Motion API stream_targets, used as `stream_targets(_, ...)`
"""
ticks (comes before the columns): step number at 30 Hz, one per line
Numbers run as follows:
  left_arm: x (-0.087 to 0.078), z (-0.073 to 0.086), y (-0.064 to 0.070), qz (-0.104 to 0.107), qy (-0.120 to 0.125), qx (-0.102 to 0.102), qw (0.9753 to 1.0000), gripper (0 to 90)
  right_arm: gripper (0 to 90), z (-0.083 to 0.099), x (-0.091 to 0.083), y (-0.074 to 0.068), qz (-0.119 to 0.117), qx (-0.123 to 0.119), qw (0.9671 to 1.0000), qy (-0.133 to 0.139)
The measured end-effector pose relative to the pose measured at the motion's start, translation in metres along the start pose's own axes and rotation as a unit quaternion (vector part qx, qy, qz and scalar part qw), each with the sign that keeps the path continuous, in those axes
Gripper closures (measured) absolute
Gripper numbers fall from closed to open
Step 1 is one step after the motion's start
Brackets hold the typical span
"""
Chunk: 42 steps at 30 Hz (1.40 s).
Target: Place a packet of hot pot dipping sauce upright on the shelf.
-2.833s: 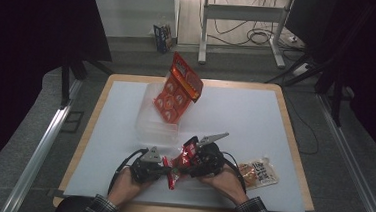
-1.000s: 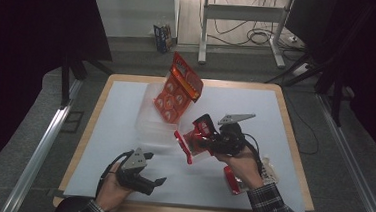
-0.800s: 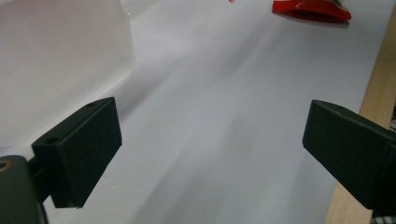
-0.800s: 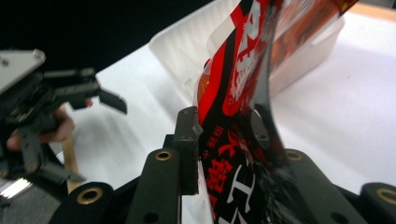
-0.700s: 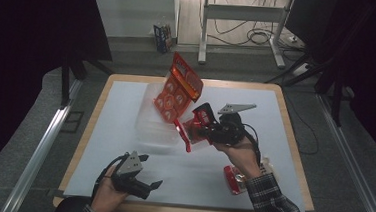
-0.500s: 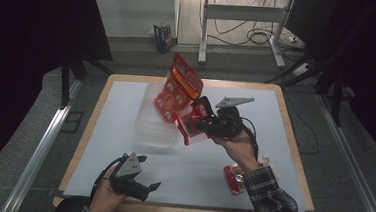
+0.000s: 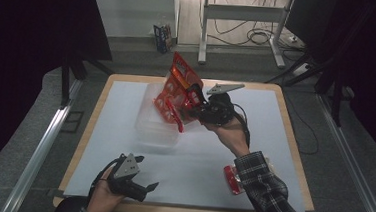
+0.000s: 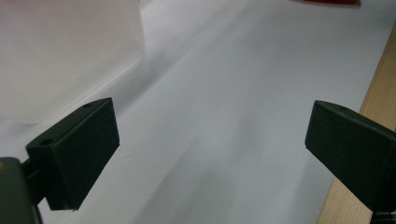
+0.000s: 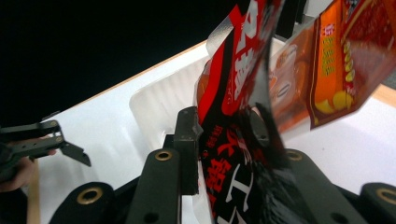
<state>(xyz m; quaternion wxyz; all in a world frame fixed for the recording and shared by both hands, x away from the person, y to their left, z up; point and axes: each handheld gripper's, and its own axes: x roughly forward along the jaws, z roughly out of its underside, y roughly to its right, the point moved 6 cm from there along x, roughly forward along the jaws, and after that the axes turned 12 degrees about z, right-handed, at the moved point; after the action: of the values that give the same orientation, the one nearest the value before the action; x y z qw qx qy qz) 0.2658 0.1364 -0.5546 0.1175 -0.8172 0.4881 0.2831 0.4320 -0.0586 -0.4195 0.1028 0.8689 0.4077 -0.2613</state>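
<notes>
Glossy red packet (image 9: 238, 154) between black jaws

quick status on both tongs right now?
Left tongs: open, holding nothing, low over the table.
Right tongs: closed on the red-and-black snack packet, held over the clear plastic container.

Bin (image 7: 149, 128) crowded by upright packets (image 7: 177, 87), bare mat (image 7: 197, 167) in front

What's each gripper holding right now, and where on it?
The right gripper is clamped on a red and black snack packet, gripping its lower part. The left gripper is open and holds nothing.
</notes>
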Motion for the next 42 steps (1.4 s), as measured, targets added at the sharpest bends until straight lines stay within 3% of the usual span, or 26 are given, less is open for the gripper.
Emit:
stream_targets(10, -0.001, 0.002, -0.002, -0.003, -0.002, -0.004, 1.0, 2.8, 70.7, -0.014, 0.026, -0.002, -0.004, -0.023, 0.9997, 0.003)
stream_targets(21, -0.001, 0.002, -0.003, -0.004, -0.007, -0.002, 1.0, 2.8, 70.7, -0.008, 0.057, -0.006, -0.011, -0.044, 0.999, -0.003)
stream_targets(32, -0.001, 0.003, -0.003, -0.003, -0.008, -0.007, 0.9999, 2.9, 70.7, 0.004, 0.075, -0.01, -0.01, -0.068, 0.9975, -0.015)
stream_targets(42, 0.0, 0.003, -0.003, -0.001, -0.013, -0.007, 0.9999, 2.9, 69.8, 0.009, 0.081, -0.016, -0.033, -0.075, 0.9964, -0.021)
